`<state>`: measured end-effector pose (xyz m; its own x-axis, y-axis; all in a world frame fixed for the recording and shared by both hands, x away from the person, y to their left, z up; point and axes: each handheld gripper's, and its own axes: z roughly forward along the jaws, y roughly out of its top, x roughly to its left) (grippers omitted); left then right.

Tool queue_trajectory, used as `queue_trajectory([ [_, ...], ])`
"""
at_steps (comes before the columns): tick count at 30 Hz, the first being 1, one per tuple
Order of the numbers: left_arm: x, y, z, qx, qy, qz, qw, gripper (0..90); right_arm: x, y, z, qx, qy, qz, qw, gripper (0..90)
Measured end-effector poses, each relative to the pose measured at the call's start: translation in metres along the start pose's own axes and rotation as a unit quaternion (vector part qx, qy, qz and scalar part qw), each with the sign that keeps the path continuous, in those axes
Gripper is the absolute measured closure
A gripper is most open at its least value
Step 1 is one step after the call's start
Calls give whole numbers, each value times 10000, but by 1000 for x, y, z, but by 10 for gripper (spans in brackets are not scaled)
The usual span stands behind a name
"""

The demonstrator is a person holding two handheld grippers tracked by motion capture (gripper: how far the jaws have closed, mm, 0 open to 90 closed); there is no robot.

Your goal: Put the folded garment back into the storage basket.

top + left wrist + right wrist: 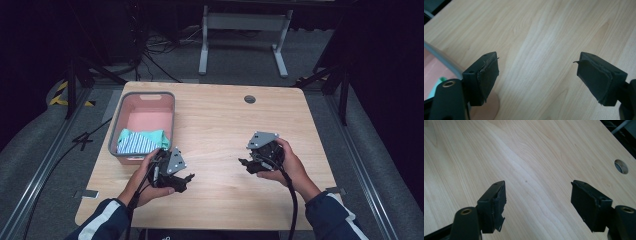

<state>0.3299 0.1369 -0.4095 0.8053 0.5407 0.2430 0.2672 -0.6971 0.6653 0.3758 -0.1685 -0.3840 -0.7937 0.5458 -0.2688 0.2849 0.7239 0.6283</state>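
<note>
Both grippers hover over the wooden table (220, 125), left gripper (184, 181) and right gripper (245, 164) each with jaws spread wide, nothing between them. Folded striped cloth (141, 140) sits in the pink basket (116, 131) at the left; no readable writing.

A basket (116, 131) sits at the table's (220, 130) left, holding folded cloth (141, 141) at its near end.

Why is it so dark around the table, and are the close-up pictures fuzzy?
High view: light falls on the table, the room around stays dark. Left gripper view: the left claw is sharp, wood grain slightly soft. Right gripper view: the right claw is crisp, with pale glare across the wood.
</note>
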Motion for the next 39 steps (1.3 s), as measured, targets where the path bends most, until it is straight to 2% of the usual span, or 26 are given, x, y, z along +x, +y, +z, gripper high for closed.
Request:
queue_trajectory([
  [5,-5,-5,10,25,-128,44,9999,180,1,-16,0,131,-84,34,9999,291],
  [7,-6,-7,13,34,-207,26,9998,181,3,-25,1,247,12,48,9997,302],
  [11,-8,-10,17,42,-262,27,9996,180,5,-37,1,237,21,73,9997,286],
  [12,-9,-13,21,147,-331,62,9993,179,5,-47,2,261,36,146,9995,282],
  [18,-12,-18,30,223,-428,107,9988,178,5,-68,3,275,20,301,9992,278],
  [24,-17,-28,42,314,-651,94,9973,178,3,-104,4,155,172,667,9975,268],
  [27,-19,-33,48,341,-777,104,9963,176,0,-118,2,63,222,948,9952,259],
  [31,-14,-41,51,96,-1008,-140,9948,163,-1,-138,4,-83,372,1288,9909,235],
  [32,-12,-44,54,-2,-1126,-319,9931,152,0,-143,6,-142,397,1363,9898,212],
  [33,-9,-47,56,-33,-1257,-562,9905,149,-1,-148,7,-284,450,1486,9875,204],
  [36,-9,-47,56,-33,-1209,-615,9907,145,-2,-153,8,-400,425,1535,9864,162],
  [39,-10,-46,57,-18,-1174,-619,9912,134,-2,-154,8,-456,395,1547,9861,159],
])
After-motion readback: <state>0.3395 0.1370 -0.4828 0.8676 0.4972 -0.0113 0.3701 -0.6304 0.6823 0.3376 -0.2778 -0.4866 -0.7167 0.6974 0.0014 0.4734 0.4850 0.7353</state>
